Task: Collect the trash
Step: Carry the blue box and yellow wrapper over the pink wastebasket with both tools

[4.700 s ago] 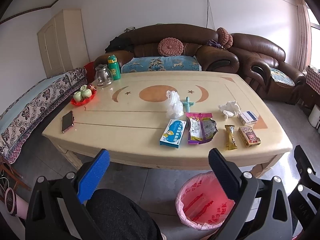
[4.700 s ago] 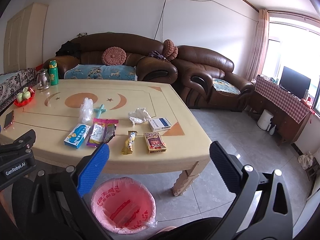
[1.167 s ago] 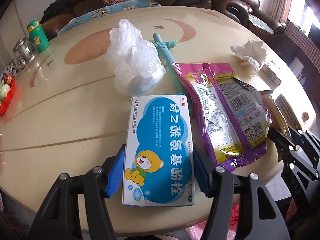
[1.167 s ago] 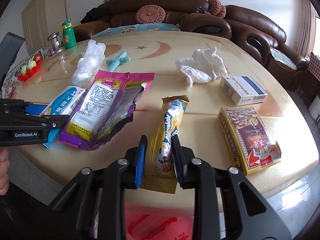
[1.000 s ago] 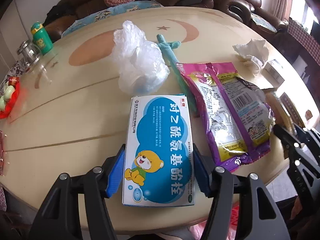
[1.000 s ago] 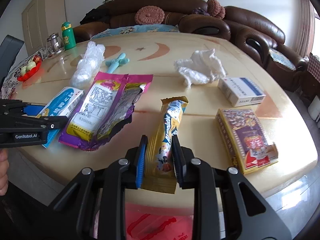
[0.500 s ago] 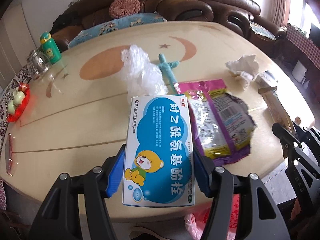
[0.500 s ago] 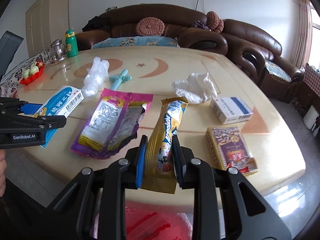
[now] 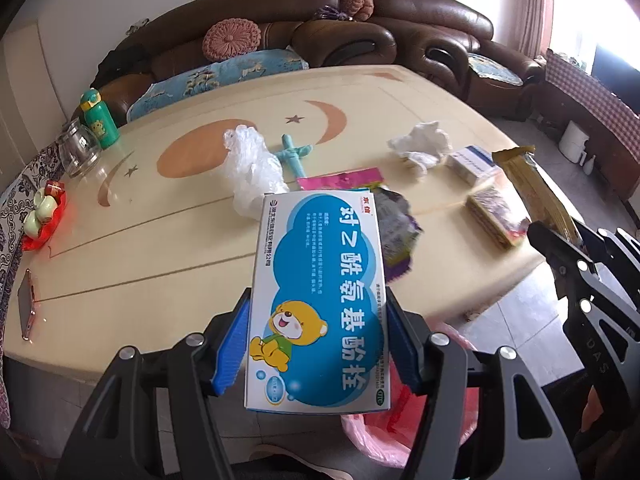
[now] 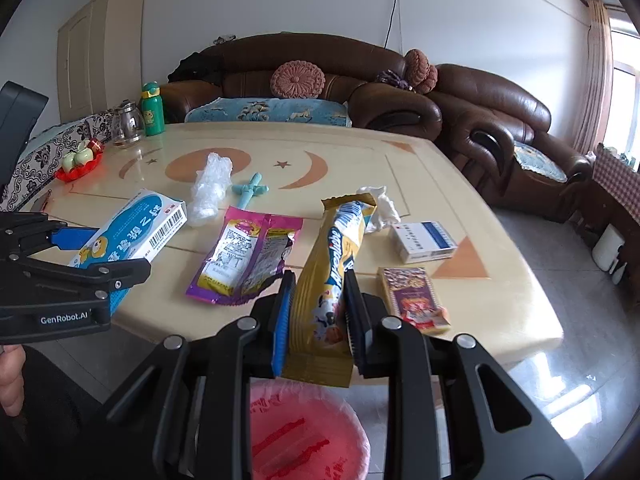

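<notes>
- Between the blue pads of the left gripper point(image 9: 318, 344): a blue-and-white medicine box point(image 9: 318, 300) with a cartoon bear, clamped by its long sides, held flat and raised clear of the counter point(image 9: 160, 248).
- Between the fingers point(image 10: 282, 320) of the right gripper point(image 10: 318, 320): a gold snack wrapper point(image 10: 332, 276), pinched near its lower end, upper end tilted up and away, off the counter too.
- Directly under both grippers, on the floor just off the counter's near edge: a bin lined with a pink bag point(image 10: 304, 432), partly hidden behind the gripper bodies.
- Beyond the held wrapper, lying flat on the counter: a purple snack bag point(image 10: 244, 260), between the two grippers in the right wrist view; half covered by the box in the left wrist view.
- Right of the wrapper: a patterned dark-red box point(image 10: 414, 300) near the counter's front edge, and a white box with a blue stripe point(image 10: 424, 240) just behind it.
- Behind the wrapper's top, partly hidden by it: a crumpled white tissue point(image 10: 382, 206).
- Further back, near the moon inlay: a crumpled clear plastic bag point(image 10: 210, 188) with a teal cross-shaped toy point(image 10: 250, 192) just beside it.
- At the far left corner: a glass jar point(image 10: 127, 124) touching or just beside a green bottle point(image 10: 152, 110); nearer, a red tray of small green cups point(image 10: 80, 160).
- At the left edge, well apart from the trash: a phone point(image 9: 27, 304) lying flat.
- Behind the counter: a brown leather sofa point(image 10: 320, 80) with a round pink cushion point(image 10: 298, 74).
</notes>
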